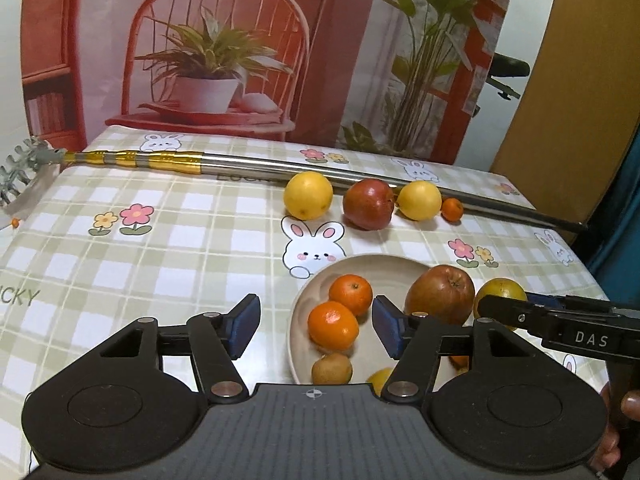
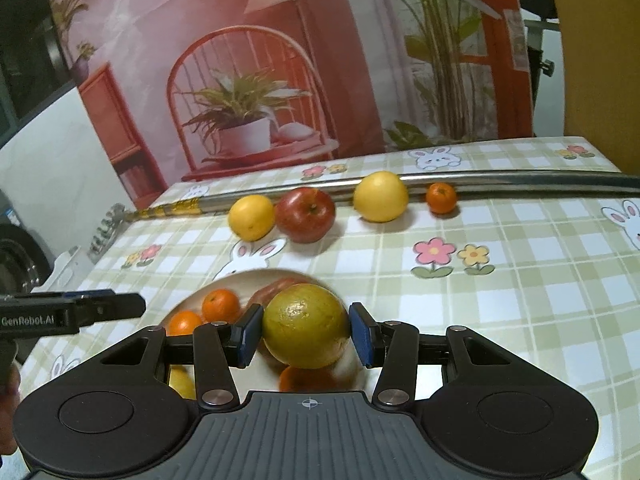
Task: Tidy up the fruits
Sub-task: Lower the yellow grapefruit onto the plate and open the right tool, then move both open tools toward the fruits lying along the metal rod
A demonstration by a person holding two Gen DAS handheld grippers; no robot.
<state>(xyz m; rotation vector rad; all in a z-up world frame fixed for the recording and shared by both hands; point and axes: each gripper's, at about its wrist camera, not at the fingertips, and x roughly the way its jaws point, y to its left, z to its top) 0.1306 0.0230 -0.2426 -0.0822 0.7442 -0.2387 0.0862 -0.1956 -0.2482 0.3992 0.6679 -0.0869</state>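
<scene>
Gripping a yellow-green citrus (image 2: 306, 326) between both pads, the right hand-held gripper (image 2: 306, 334) is hanging over the bowl (image 1: 298, 312) (likely for dropping in); left hand-held gripper (image 1: 316, 326) is gaping empty above the oranges (image 1: 333, 326).

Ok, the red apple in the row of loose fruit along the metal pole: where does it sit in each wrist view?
Left wrist view: the red apple lies above centre, second from the left in the row, between two yellow citrus fruits.
Right wrist view: the red apple lies near centre, left of the middle, again second from the left.
Shared landmark: the metal pole directly behind the row in both views.
</scene>
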